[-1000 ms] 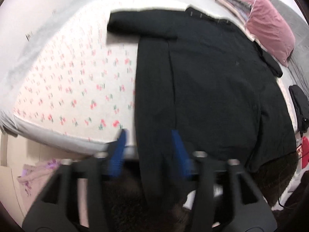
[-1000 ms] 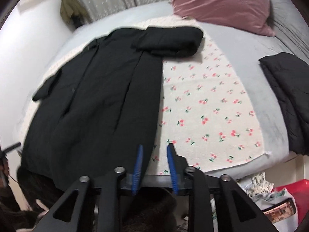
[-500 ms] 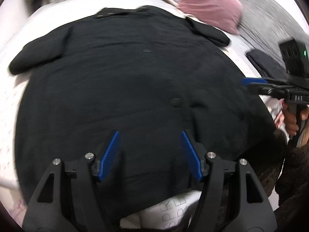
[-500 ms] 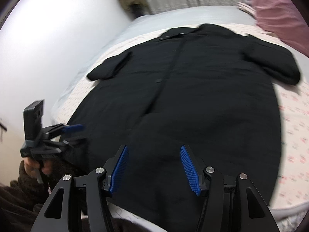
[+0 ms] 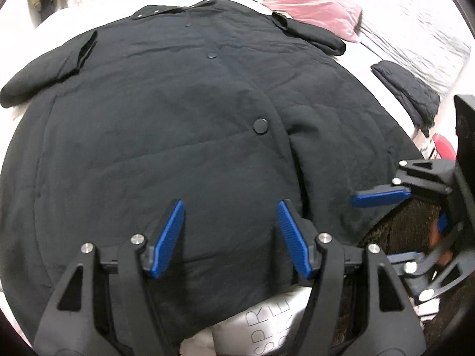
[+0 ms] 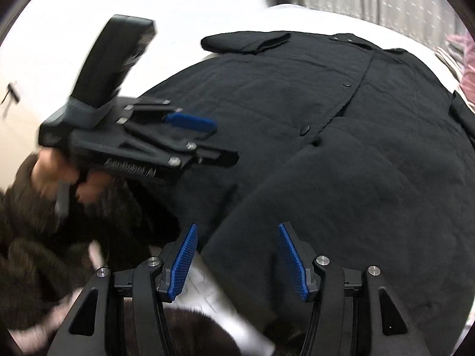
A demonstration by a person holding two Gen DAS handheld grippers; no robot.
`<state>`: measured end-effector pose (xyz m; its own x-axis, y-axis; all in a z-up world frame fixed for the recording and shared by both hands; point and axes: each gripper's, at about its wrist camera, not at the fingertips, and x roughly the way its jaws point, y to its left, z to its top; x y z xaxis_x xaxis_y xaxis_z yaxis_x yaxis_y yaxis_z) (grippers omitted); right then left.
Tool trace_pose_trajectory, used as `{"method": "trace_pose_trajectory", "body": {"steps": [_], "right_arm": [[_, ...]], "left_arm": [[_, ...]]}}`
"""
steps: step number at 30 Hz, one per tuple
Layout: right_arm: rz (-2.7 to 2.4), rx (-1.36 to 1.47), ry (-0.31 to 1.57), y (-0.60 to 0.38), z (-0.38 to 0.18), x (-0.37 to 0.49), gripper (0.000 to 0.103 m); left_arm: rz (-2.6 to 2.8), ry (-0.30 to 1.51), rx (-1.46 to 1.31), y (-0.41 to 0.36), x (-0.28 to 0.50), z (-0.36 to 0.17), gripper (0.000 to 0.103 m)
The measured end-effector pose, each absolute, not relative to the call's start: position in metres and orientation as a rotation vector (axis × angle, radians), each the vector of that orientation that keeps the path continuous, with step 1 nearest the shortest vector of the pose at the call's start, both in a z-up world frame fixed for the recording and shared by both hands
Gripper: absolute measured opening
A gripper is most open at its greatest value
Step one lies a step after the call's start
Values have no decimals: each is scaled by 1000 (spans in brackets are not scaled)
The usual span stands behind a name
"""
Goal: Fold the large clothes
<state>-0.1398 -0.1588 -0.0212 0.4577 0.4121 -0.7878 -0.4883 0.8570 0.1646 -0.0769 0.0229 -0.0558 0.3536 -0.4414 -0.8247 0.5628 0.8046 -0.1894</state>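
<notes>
Below me, the coat (image 5: 166, 112) lies spread flat on the bed (image 5: 386, 50), front side up, collar at the far end and hem toward me, with its buttons (image 5: 260, 125) running down the middle. One sleeve (image 5: 44, 74) lies out to the left in my left view, the other sleeve (image 5: 311, 34) reaches toward a pink pillow (image 5: 311, 3) at the far right. My left gripper (image 5: 230, 234) hangs over the hem with its jaws released and spread apart; only dark cloth shows beneath the blue pads (image 5: 167, 237), and nothing sits between them. My right gripper (image 6: 237, 259) hovers over the coat's lower corner, its jaws likewise apart and gripping nothing. In the right view the left gripper (image 6: 193, 136) shows blurred at the left, held in my hand (image 6: 56, 175) with a dark fuzzy cuff (image 6: 32, 237) behind it. In the left view the right gripper (image 5: 383, 197) shows at the right edge, just above the coat's lower right border. A folded dark garment (image 5: 406, 92) lies on the bed to the right, well apart from the coat. A white bag with printed letters (image 5: 267, 323) peeks out below the hem.
</notes>
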Motion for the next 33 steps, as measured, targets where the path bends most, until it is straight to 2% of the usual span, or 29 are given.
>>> {"method": "trace_pose_trajectory", "body": {"steps": [2,3,4,5,12,18,19,22,26,28,29,30,32,33], "right_arm": [[491,-78,949,-156,-30,-124,56],[462,-91,954,-156,-36,-118,46],[396,-122,963,-158,-43,-111,29],[353,-139,983,-160,-49,-105,2],[322,78,976,-226,-36,-104,3],[363,195,998,-245,-31,-113,8],[359,199,999,-247,-32,-113,8],[347,195,996,-252,-31,-115,8],[383,190,1000,-237,-27,-116,11],[401,171,1007,-222,-28,-115,20],[411,161,1014,-216,-27,-114,31],[414,154,1022,-209,-29,-113,48],[413,151,1024,-192,-30,-106,70],[408,144,1015,-184,-31,-104,71]], "left_arm": [[-654,1018,119,22,-77,-56,67],[-657,1015,120,21,-77,-56,67],[-658,1013,127,19,-78,-54,67],[-659,1010,132,17,-80,-54,67],[-750,994,214,-24,-84,-54,66],[-834,1022,198,-57,-78,-73,63],[-860,1014,180,-58,-79,-71,59],[-923,1008,64,-42,-77,-58,52],[-872,980,-21,-9,-69,-44,51],[-818,981,-39,5,-62,-45,51],[-796,989,-48,11,-59,-45,51],[-773,999,-59,17,-55,-47,51],[-750,1005,-73,24,-51,-49,51],[-739,1004,-81,28,-50,-51,51]]}}
